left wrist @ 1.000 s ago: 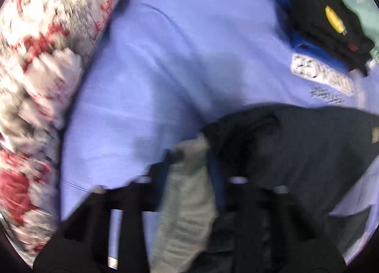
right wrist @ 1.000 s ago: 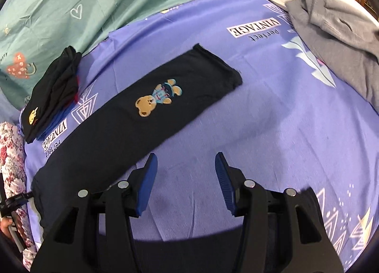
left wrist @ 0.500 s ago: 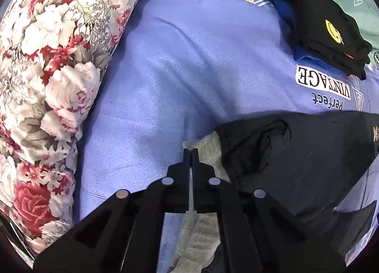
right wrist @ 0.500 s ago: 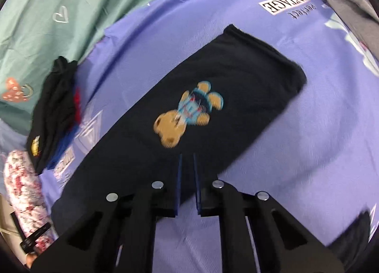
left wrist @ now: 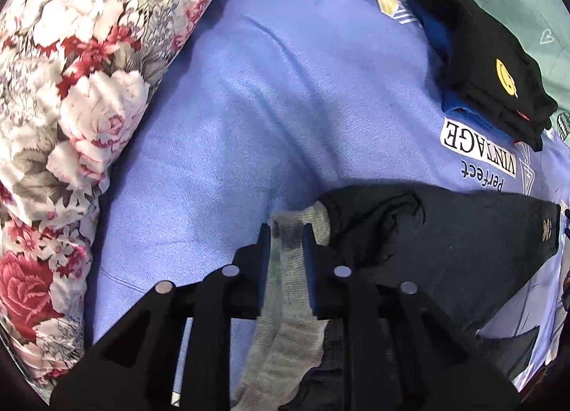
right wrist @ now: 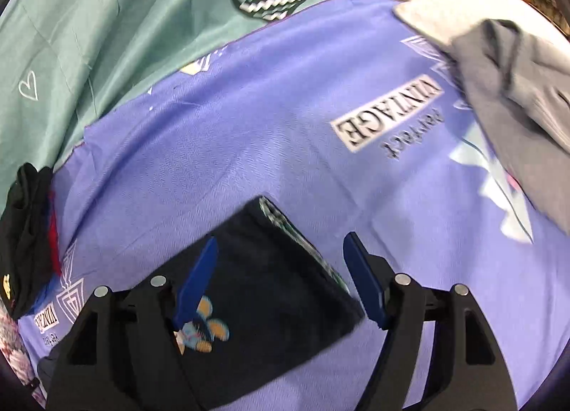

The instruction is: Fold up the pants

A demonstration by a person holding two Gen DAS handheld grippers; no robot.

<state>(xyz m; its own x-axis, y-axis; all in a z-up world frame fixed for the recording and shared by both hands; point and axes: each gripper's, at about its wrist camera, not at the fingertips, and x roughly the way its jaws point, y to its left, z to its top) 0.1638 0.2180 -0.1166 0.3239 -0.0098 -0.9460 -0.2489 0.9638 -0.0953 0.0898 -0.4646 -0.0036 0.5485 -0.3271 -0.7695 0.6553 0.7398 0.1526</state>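
pants: 1 pair (right wrist: pixel 263 289), dark, w/ a cartoon bear print (right wrist: pixel 201 327); lying flat on the purple sheet (right wrist: pixel 249 118).
waistband: 1, grey ribbed (left wrist: pixel 288 268), at the pants' end in the left wrist view, bunched & turned up.
pants cuff: 1 visible (right wrist: pixel 285 229), at the far end in the right wrist view, patterned lining showing at the edge.
long axis: in the right view running from lower left up to the cuff at centre; in the left view stretching from the waistband off to the right edge.
left gripper (left wrist: pixel 286 232): 1; jaws narrow but opening, grey waistband sitting between them; pads looking just off the cloth, so not clamping.
right gripper (right wrist: pixel 281 243): 1; jaws opening wide, hanging over the cuff end, cloth below the gap, nothing gripped.
folded stack: 1 pile (left wrist: pixel 498 83), black item w/ yellow smiley badge on top, blue one under it; lying beside the "VINTAGE" print (left wrist: pixel 477 145), well apart from the pants.
grey garment: 1 (right wrist: pixel 516 90), crumpled at the sheet's far right.
flowered pillow: 1 (left wrist: pixel 71 90), red & white, along the sheet's left edge.
teal sheet: 1 (right wrist: pixel 89 19), w/ heart prints, beyond the purple one.
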